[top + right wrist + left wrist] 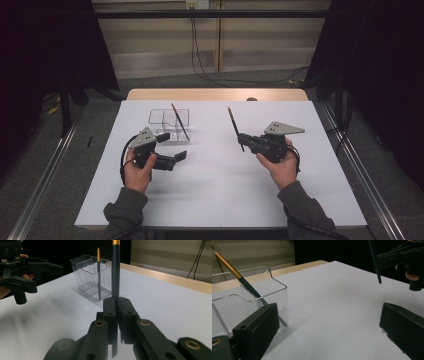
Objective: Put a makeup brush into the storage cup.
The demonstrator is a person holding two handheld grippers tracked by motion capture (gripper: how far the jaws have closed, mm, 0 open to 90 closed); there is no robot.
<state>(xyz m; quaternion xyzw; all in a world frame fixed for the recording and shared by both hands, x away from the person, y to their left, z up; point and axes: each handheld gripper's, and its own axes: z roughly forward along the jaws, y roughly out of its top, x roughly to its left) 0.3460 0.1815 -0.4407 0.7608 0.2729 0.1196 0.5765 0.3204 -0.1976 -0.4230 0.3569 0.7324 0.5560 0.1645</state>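
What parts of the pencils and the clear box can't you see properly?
- Held pencil: the right gripper view's upper edge cuts off its top.
- Pencil in the clear box: the left gripper's near jaw hides its lower end.
- Clear box: too small in the high view to count compartments.

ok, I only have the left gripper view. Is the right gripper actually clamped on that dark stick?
Observer: Yes. In the right gripper view, the right gripper has its jaws shut on a dark pencil, which stands upright with a gold band near the top.
Operator: Is it over the clear holder?
Observer: No. In the high view it is off to the right of the clear holder, with bare white table between them.
Operator: Anything else in the holder besides the one pencil I see?
Observer: No. The high view shows just the one leaning pencil in it.
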